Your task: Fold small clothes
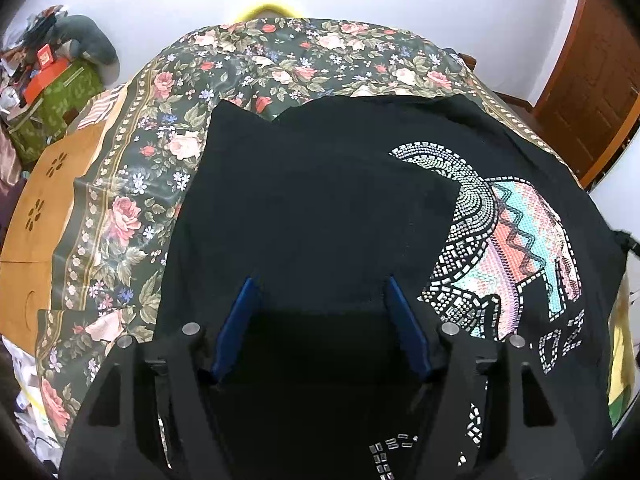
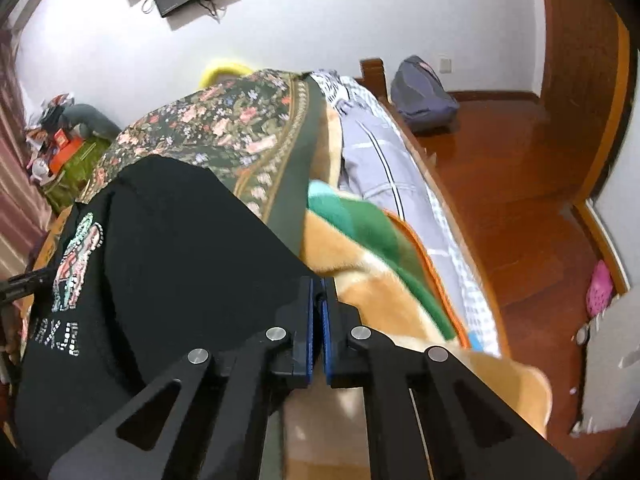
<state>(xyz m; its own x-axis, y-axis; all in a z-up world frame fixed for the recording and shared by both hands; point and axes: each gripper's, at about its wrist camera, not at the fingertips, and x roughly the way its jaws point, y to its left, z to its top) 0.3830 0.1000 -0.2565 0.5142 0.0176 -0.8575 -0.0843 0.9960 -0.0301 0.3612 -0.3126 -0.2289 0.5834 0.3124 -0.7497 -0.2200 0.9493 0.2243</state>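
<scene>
A black T-shirt with a beaded elephant print lies spread on the floral bedspread. Its left part is folded over towards the print. My left gripper hovers over the folded part, its blue pads wide apart and open, with nothing pinched between them. In the right wrist view the same shirt lies at the left. My right gripper is shut there, and its pads meet right at the shirt's right edge on the cloth.
An orange and green blanket and a grey sheet lie to the right of the shirt, by the bed's edge. Beyond them are wooden floor and a backpack. A wooden board and clutter lie at the left.
</scene>
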